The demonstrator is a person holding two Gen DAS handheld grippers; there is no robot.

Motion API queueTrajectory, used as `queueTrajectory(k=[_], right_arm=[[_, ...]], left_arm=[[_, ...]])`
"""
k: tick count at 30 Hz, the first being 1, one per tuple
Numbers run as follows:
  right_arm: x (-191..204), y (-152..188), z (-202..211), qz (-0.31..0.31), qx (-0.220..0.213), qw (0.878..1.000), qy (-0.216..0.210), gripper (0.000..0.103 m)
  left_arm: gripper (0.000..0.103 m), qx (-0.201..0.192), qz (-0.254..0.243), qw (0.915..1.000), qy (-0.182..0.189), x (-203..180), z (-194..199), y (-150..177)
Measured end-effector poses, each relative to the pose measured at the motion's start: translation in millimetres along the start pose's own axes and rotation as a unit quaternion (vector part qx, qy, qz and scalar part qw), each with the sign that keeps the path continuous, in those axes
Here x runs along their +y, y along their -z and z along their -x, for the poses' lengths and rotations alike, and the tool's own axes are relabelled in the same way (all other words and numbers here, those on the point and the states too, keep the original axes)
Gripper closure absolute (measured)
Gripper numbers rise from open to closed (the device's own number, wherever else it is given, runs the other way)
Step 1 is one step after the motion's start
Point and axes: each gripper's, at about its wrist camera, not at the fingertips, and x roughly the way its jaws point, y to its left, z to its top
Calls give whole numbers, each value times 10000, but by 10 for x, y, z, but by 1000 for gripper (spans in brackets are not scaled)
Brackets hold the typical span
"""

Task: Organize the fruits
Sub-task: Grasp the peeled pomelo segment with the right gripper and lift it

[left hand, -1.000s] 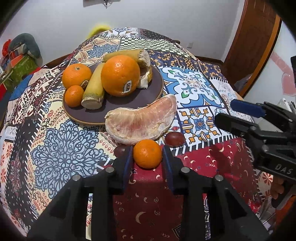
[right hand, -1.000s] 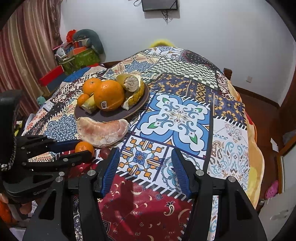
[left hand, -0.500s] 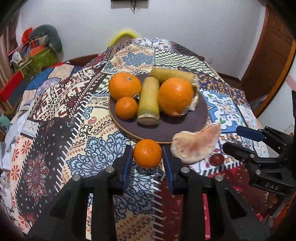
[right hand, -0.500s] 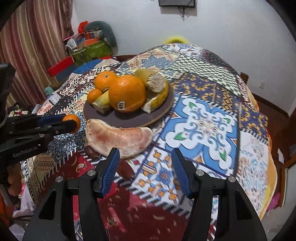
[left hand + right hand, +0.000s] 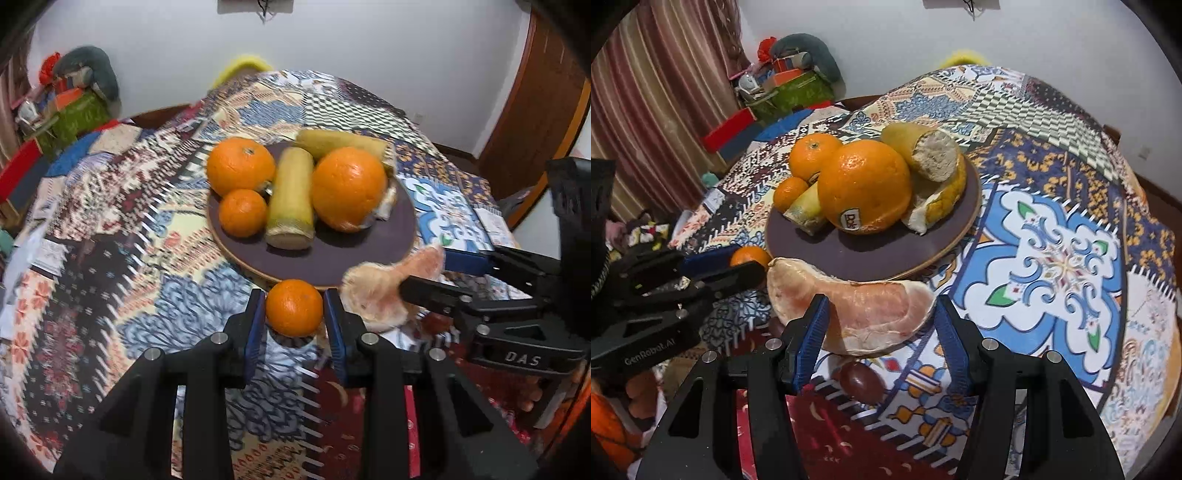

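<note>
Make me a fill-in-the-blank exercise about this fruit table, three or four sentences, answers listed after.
1. The left gripper is shut on a small round ____ mandarin.
2. The big orange on the round dark purple plate carries a ____ sticker.
3. The peeled pink pomelo wedge lies on the patterned tablecloth, ____ the plate.
4. The right gripper is ____ around the wedge, pads not touching.

Missing words: orange; Dole; beside; open

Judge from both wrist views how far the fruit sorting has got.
Done: oranges and bananas sit on the plate. In hand: the left gripper grips a small orange; the right gripper straddles the pomelo wedge, not squeezing. Left: the wedge and a dark fruit on the cloth.
</note>
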Motion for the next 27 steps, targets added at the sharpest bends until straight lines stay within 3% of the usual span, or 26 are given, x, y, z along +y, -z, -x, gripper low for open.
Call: queueTrajectory(k=[5,9,18,27], right_arm=[[84,31,126,219,-156,9995,187,59],[41,32,262,99,-225,9997,-35,70],[298,166,498,391,-311,9986,-200,72],[387,377,530,221,-154,9987,-440,72]], left_arm=[[71,19,-87,9998,-175,-70,-21,29],[71,77,35,10000,20,-46,-16,25],[71,-23,-111,9999,-114,-113,136,104],[71,1,50,9998,-174,96,328,295]])
